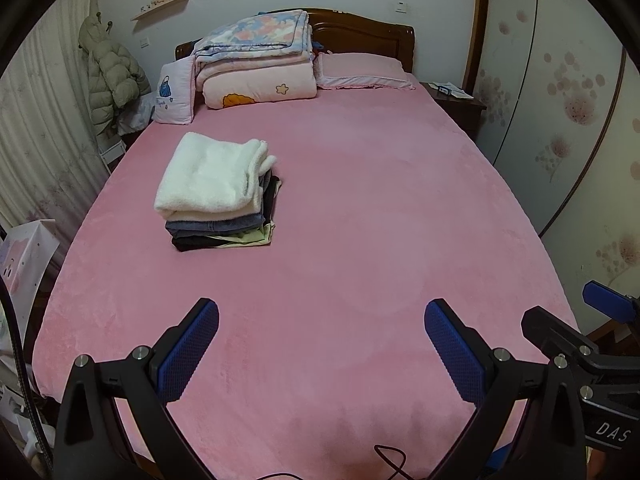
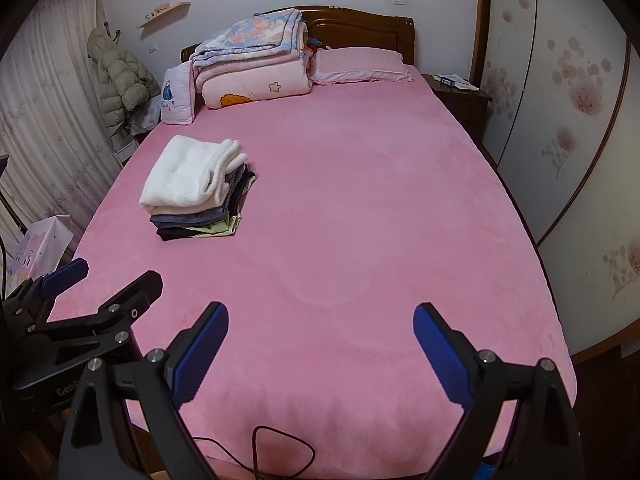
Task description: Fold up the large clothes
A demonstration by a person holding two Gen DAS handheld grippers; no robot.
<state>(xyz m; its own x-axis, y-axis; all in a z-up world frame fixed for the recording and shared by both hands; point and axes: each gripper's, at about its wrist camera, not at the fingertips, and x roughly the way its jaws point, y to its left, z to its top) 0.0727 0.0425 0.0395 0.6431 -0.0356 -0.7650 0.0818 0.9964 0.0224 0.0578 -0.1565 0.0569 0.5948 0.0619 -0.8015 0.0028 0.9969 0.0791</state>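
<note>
Dark bottom garment [image 1: 192,243] — mostly hidden under stack [image 1: 218,196].

Left claw [image 1: 322,344] spread wide, holding nothing; right claw [image 2: 321,346] likewise, level beside it.

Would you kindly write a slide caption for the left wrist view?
Left gripper open above a pink bed, a folded clothes stack topped by a white fleece lying ahead.

A plain pink bedsheet [image 1: 360,220] fills the centre of the frame. Left of centre, a white fleece garment [image 1: 212,176] tops blue denim, pale yellow and black layers. Upper centre, a floral pink-and-blue quilt [image 1: 256,36] meets a dark brown headboard [image 1: 368,36].
</note>
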